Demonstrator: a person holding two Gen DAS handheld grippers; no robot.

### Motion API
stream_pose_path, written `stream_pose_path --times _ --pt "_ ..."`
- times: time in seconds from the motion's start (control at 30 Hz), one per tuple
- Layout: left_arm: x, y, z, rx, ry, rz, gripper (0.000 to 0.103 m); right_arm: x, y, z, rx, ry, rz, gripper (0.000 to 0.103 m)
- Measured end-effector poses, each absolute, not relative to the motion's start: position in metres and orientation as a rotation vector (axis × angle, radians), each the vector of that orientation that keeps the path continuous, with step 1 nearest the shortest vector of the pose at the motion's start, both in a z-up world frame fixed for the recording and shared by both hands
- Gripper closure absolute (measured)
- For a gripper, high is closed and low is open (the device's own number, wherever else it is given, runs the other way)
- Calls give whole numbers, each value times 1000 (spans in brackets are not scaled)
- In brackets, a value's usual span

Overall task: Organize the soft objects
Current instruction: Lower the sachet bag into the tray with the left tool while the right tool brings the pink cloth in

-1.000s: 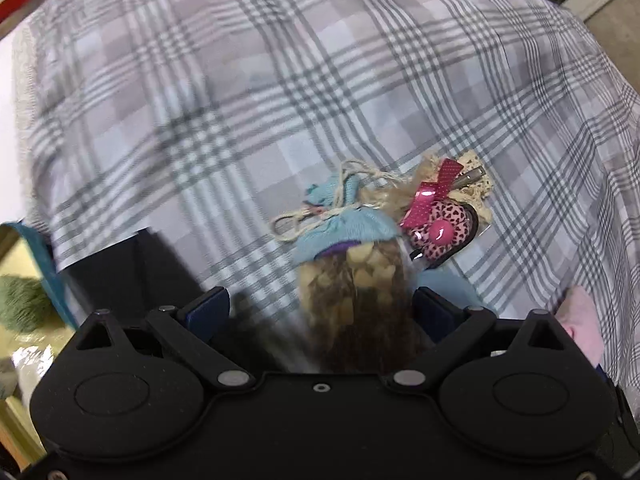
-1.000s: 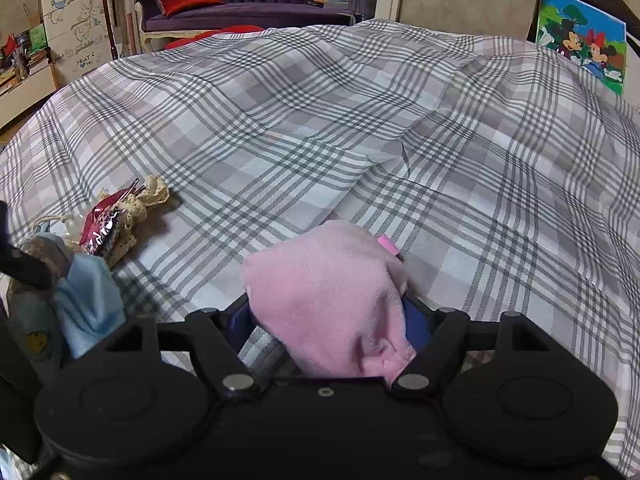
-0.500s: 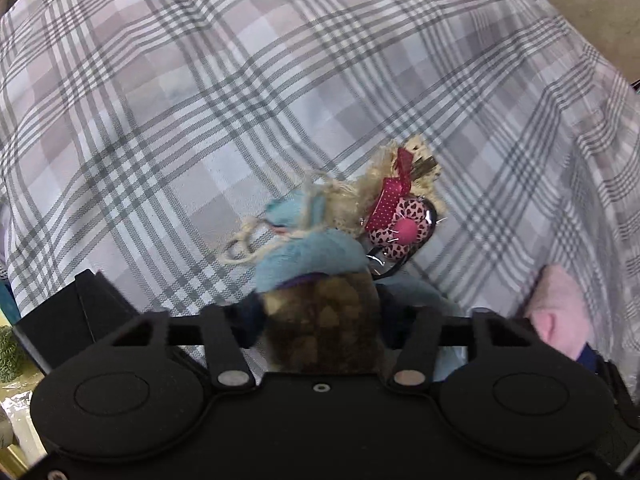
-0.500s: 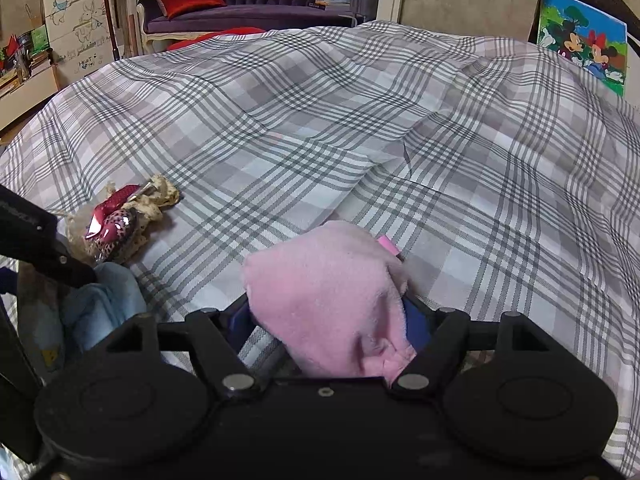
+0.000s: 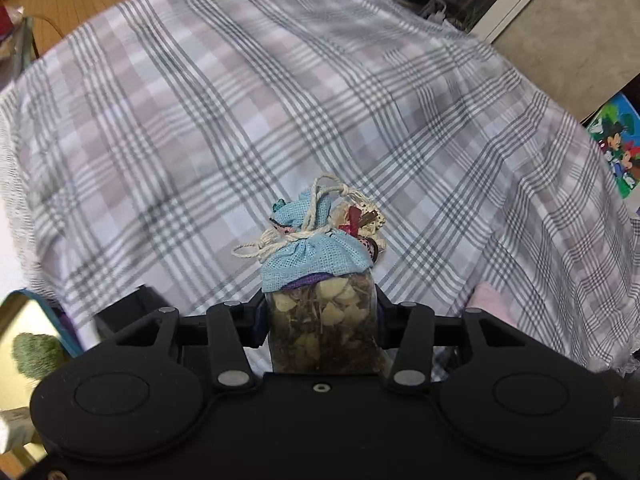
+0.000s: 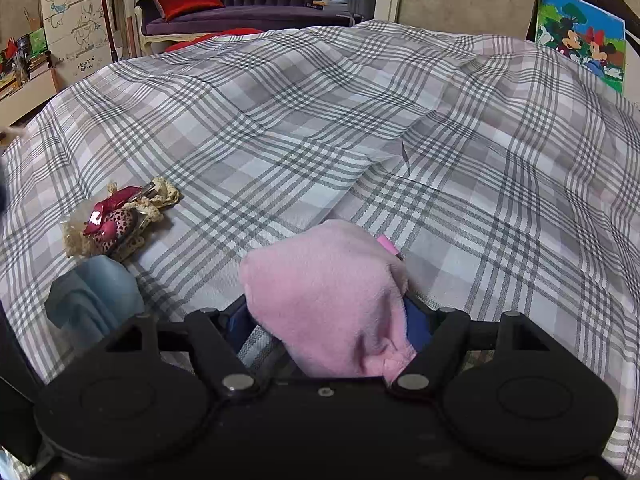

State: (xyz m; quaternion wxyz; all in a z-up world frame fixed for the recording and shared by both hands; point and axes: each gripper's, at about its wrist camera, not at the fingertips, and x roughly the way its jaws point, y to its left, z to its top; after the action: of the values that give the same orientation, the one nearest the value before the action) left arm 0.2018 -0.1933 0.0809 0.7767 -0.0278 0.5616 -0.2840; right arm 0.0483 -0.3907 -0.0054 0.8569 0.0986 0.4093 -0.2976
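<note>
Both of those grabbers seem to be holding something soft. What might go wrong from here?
The left hand-held gripper pinches only the sachet's lower part, so the soft bag might slip. Its loose string could snag the leopard-print heart on the bedspread. The pink cloth sits loosely in the right hand-held gripper and may slide out.

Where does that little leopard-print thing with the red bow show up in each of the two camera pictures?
Left wrist view: the leopard-print ornament sits at centre, mostly hidden behind the blue-topped sachet in the left gripper.
Right wrist view: far left, lying on the plaid cloth.
Shared landmark: the cartoon mouse picture at the right edge.
</note>
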Motion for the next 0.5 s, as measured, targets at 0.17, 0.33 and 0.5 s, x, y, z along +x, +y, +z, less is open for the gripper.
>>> stream_pose_path --times 0.17,0.33,0.5 --pt "183 -155 96 -55 1194 -578 56 52 -392 -8 205 877 -632 28" --pt "169 -106 97 -49 1200 -506 56 54 -394 -9 203 890 -637 28" --pt "159 -53 92 -62 1198 -419 56 59 -396 -11 200 918 -647 28"
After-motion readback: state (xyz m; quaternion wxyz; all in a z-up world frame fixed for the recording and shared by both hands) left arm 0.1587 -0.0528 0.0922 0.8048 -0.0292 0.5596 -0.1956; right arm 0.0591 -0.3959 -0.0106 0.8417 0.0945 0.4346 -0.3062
